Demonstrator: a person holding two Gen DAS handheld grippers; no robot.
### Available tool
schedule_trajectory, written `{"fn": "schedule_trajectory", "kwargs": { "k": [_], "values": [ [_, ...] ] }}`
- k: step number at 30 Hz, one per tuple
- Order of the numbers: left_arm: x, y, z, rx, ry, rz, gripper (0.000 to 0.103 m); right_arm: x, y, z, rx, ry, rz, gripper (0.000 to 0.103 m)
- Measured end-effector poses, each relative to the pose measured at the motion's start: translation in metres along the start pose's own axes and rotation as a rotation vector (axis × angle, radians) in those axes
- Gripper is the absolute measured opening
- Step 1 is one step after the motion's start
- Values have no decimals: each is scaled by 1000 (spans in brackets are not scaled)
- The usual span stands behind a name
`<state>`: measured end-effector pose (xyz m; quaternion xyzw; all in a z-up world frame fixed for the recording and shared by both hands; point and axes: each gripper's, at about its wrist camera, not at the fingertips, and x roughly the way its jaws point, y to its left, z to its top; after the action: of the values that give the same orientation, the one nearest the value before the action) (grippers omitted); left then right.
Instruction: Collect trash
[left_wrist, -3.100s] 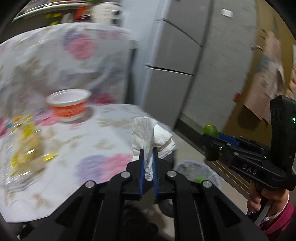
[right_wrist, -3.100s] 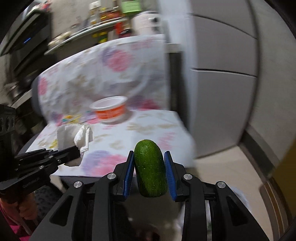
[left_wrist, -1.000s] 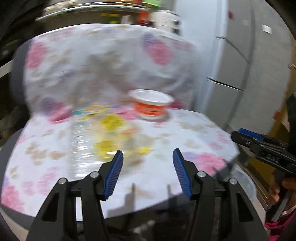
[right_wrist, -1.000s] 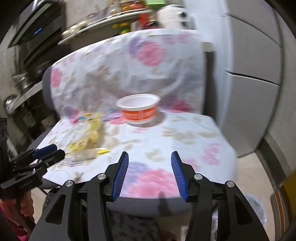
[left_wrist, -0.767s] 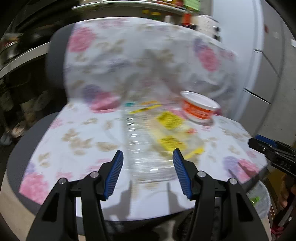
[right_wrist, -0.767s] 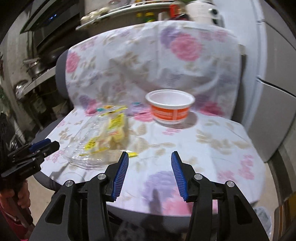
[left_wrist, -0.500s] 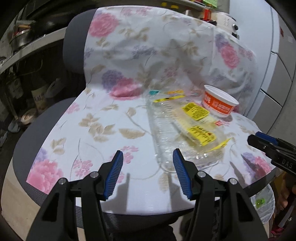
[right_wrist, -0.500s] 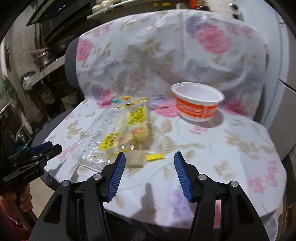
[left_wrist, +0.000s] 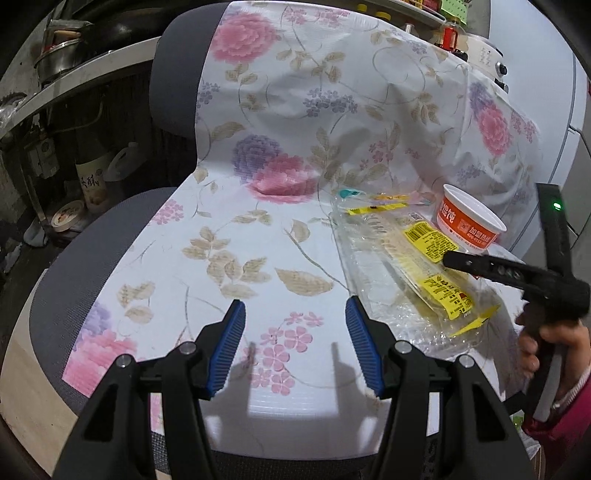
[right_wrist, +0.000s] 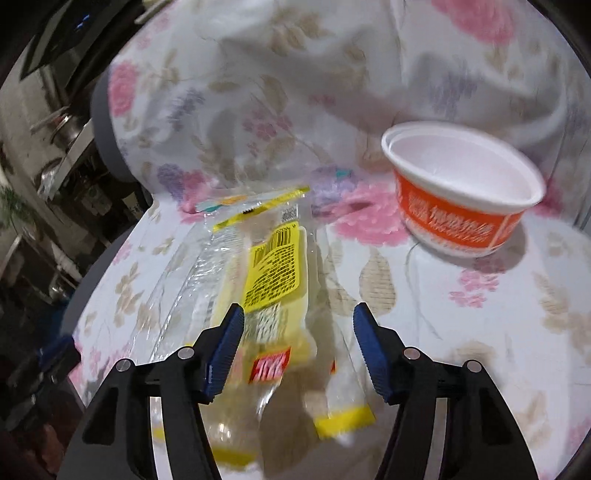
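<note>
Chair (left_wrist: 173, 92), grey, office type, draped with floral cloth (left_wrist: 332, 110) over seat and backrest. Clear plastic wrapper (right_wrist: 266, 280) with yellow labels lies flat on the cloth-covered seat, orange-and-white paper bowl (right_wrist: 461, 199) upright just beyond its far right corner, empty inside. Right hand-held gripper (right_wrist: 299, 347): jaws apart, nothing clamped, poised over the wrapper's near end, which shows between the blue pads. Left hand-held gripper (left_wrist: 295, 343): jaws apart, empty, over bare cloth; the wrapper lies just to the right of its right pad. Contact between the pads and the wrapper cannot be told.
</note>
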<state>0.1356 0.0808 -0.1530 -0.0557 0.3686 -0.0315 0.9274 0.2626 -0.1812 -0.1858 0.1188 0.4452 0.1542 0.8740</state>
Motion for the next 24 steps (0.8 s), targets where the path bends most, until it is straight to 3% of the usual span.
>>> {"fn": "schedule_trajectory", "kwargs": {
  "k": [4,6,7,8,13,19,24],
  "values": [
    [0,0,-2,3,4,3,55,-6,15,4,-45,-27,4,38],
    [0,0,-1,0,2,3,55,-13,30,4,-109,-41,-11,23],
    [-1,-1,0,-3,0,2,55,-18,37,4,-139,-56,-30,8],
    [-3,-1,0,-4,-2,1,55,-22,42,5,-156,-71,-38,5],
    [-14,-7,4,16,-27,4,55,-70,50,2,-160,-121,-31,4],
    [-15,-17,15,42,-30,-16,55,-135,31,-19,-143,-223,-155,4],
    [-6,-36,35,86,-43,-38,55,-164,7,-33,-118,-300,-206,4]
  ]
}}
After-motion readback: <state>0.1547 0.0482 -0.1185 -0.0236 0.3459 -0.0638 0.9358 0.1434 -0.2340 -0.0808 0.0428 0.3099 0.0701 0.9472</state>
